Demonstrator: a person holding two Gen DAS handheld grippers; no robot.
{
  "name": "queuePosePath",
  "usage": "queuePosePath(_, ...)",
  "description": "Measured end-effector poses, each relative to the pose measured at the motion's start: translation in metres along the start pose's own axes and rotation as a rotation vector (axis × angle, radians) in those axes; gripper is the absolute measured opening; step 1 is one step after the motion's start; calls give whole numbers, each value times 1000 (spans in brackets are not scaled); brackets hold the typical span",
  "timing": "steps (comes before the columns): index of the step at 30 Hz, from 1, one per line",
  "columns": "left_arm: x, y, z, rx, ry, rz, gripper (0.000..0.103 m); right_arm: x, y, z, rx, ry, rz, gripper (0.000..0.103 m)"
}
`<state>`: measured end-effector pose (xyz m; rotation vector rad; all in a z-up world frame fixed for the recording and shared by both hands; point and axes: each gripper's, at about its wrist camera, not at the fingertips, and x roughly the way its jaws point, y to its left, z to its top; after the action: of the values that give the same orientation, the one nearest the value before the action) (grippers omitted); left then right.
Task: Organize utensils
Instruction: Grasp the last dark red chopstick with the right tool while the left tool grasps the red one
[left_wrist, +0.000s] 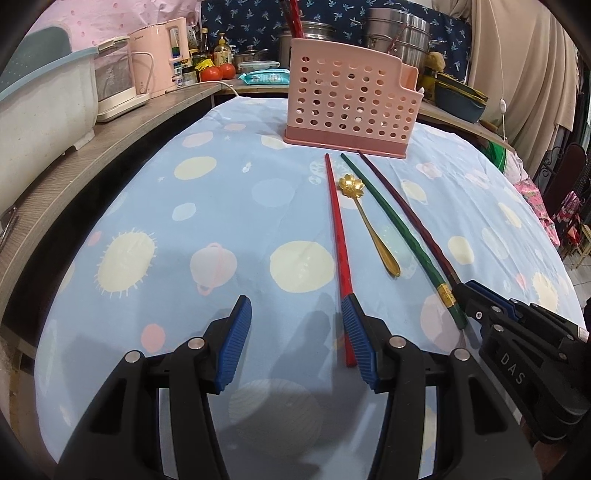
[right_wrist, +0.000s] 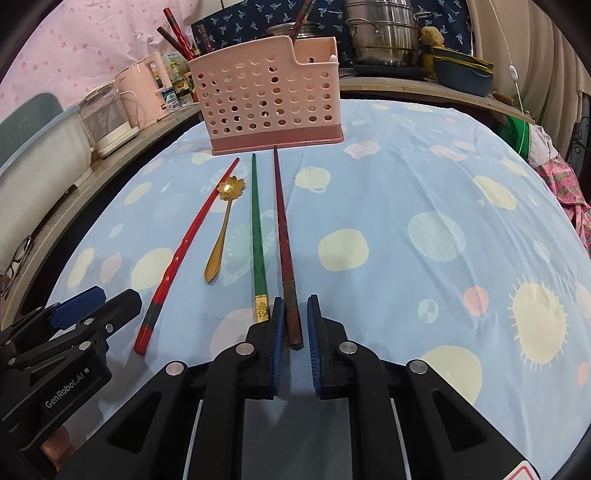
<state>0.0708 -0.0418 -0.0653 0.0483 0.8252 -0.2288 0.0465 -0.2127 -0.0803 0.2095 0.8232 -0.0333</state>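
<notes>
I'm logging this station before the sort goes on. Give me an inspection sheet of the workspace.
Surface: table under a blue planet-print cloth.
Job's things: red chopstick, gold spoon, green chopstick and maroon chopstick lie side by side before the pink holder, which already has chopsticks in it.
Clutter: nothing seen on the cloth.
Grippers: left gripper open beside the red chopstick's end; right gripper open, straddling the maroon chopstick's end.
Cables: white cord at the right.
Surroundings: kettle, steel pots, tomatoes.

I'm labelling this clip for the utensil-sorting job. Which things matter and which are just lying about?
Job: red chopstick, gold spoon, green chopstick, dark red chopstick, pink holder, left gripper, right gripper.

Lying about: kettle, tomatoes, steel pots.
</notes>
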Motion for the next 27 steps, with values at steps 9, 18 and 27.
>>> queuePosePath(9,3,-6,-6,13,14,-17,50,-7,-7,-8,31,-4,4,7)
queuePosePath(18,8,-13,-11,38,21,2,50,-13,-12,-17,40,-12,12,7)
queuePosePath(27,7,-14,-13,53,15,24,31,-15,-11,-22,30,-23,9,7)
